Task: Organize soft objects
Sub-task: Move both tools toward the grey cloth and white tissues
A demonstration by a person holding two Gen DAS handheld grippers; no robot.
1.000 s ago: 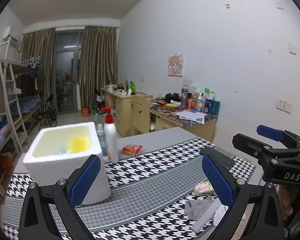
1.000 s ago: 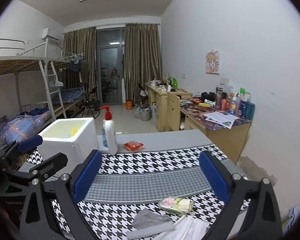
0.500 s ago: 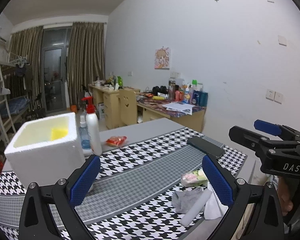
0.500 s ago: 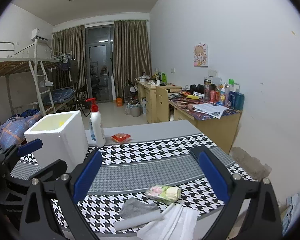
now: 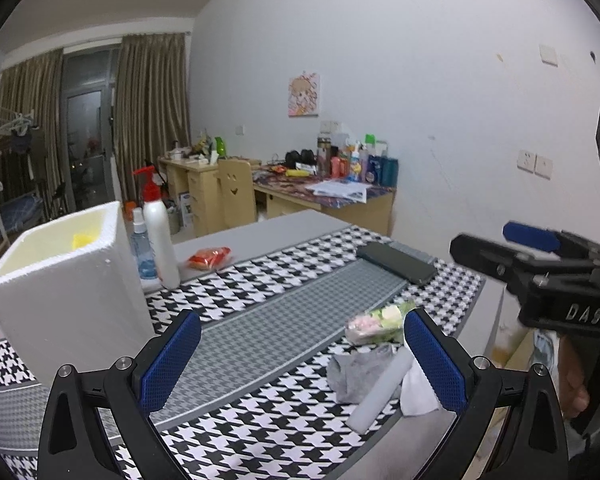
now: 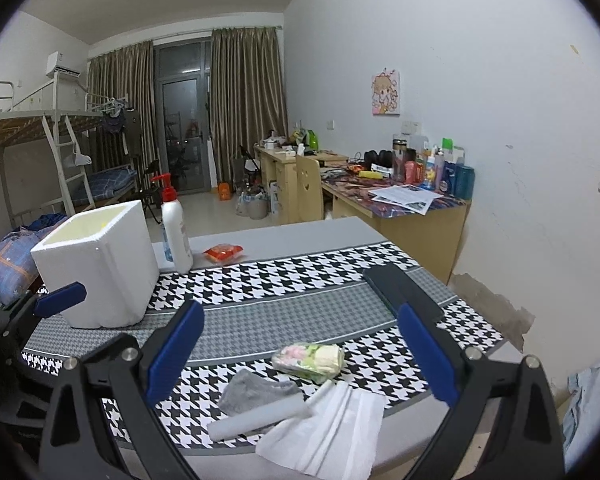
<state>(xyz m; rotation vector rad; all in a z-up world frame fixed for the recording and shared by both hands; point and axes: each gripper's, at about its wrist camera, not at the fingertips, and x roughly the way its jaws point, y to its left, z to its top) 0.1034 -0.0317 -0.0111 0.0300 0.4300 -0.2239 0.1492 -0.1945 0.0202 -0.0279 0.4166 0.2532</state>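
A grey cloth [image 6: 256, 394], a pale foam roll [image 6: 256, 418], a white folded tissue [image 6: 328, 436] and a pastel tissue pack [image 6: 308, 358] lie at the table's near right corner. The same cloth [image 5: 354, 372], roll [image 5: 380, 394] and pack [image 5: 376, 322] show in the left wrist view. A white foam box [image 5: 60, 292] with a yellow sponge [image 5: 85, 240] inside stands at the left. My left gripper [image 5: 300, 360] is open and empty above the cloth. My right gripper [image 6: 300, 354] is open and empty over the pile.
A white pump bottle [image 5: 158, 236], a small spray bottle [image 5: 140, 244] and a red snack pack [image 5: 210, 258] stand behind the box. A dark phone [image 5: 396, 262] lies at the right edge of the houndstooth tablecloth [image 5: 260, 280]. Desks and a bunk bed are behind.
Both grippers have moved down and toward the right corner; the pile of soft things now appears larger and nearer. Both stay open and empty.
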